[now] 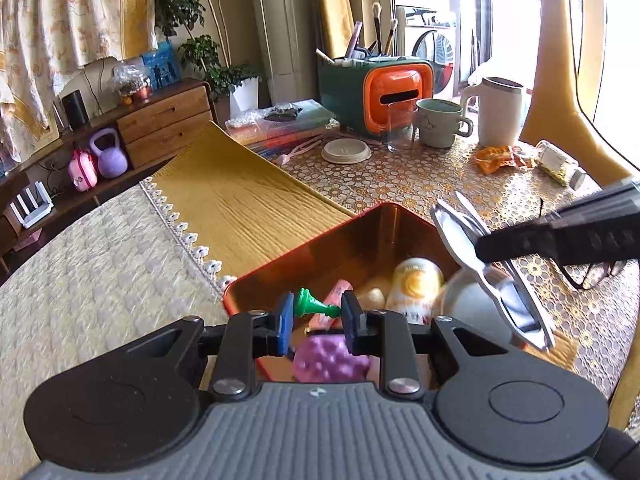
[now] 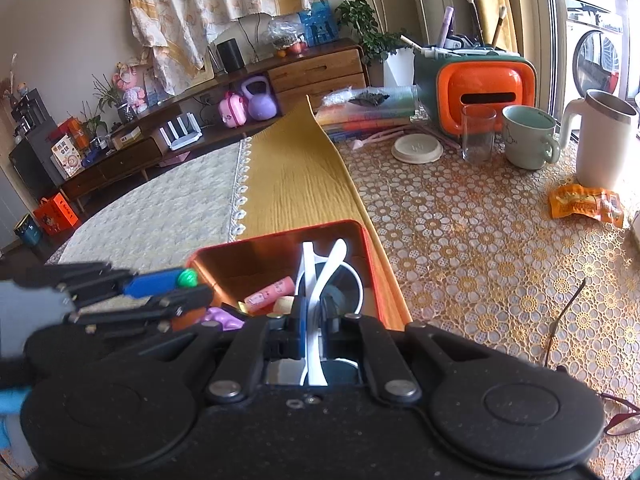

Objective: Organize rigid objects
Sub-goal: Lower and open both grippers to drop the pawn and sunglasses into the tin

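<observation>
The left gripper (image 1: pixel 318 316) pinches a small green plastic chess pawn (image 1: pixel 316 304) lying sideways between its blue pads. It sits over the near edge of a shiny orange metal box (image 1: pixel 320 248). The right gripper (image 2: pixel 314 320) is squeezed tight on a flat white plastic toy plane (image 2: pixel 314 280), held over the right side of the box. Inside lie a bumpy purple ball (image 1: pixel 330 358), a pink tube (image 2: pixel 269 291), a round orange-and-white can (image 1: pixel 416 288) and a smooth white bowl (image 1: pixel 472 308). The box rests on a worktop (image 2: pixel 460 232) with a lacy flower-pattern cover.
</observation>
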Demonstrator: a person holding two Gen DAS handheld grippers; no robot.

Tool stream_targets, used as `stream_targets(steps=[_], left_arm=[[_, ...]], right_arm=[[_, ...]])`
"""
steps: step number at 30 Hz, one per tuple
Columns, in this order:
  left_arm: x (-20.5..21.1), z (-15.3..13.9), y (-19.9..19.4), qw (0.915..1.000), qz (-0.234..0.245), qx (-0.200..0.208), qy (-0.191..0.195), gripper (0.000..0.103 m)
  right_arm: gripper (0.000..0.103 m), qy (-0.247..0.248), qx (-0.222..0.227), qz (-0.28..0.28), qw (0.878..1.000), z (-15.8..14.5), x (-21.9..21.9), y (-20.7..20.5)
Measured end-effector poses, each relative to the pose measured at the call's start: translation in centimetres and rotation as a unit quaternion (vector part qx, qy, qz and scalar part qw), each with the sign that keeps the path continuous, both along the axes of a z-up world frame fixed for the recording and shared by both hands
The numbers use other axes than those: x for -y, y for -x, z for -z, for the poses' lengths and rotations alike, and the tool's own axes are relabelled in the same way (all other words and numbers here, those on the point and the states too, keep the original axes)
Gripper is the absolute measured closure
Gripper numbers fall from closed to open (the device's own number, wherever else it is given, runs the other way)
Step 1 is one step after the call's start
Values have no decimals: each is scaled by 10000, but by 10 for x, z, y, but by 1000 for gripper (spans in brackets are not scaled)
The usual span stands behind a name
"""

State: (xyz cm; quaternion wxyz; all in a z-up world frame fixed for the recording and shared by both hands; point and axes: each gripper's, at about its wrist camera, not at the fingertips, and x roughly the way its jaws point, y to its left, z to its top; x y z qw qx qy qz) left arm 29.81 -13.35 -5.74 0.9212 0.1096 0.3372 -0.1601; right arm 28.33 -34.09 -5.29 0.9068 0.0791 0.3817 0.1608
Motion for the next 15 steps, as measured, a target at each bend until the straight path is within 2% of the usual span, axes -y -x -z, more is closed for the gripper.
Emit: stream_targets(steps=[8,15], left_arm=[[12,14,-38,9991,-134,-396,85,78],[12,29,-55,9965,-327,-762,135,78]], right_arm=[[97,-76,-57,-75,9999,7,3,-4],[97,-105,-18,-162,9998,7,-3,-7]])
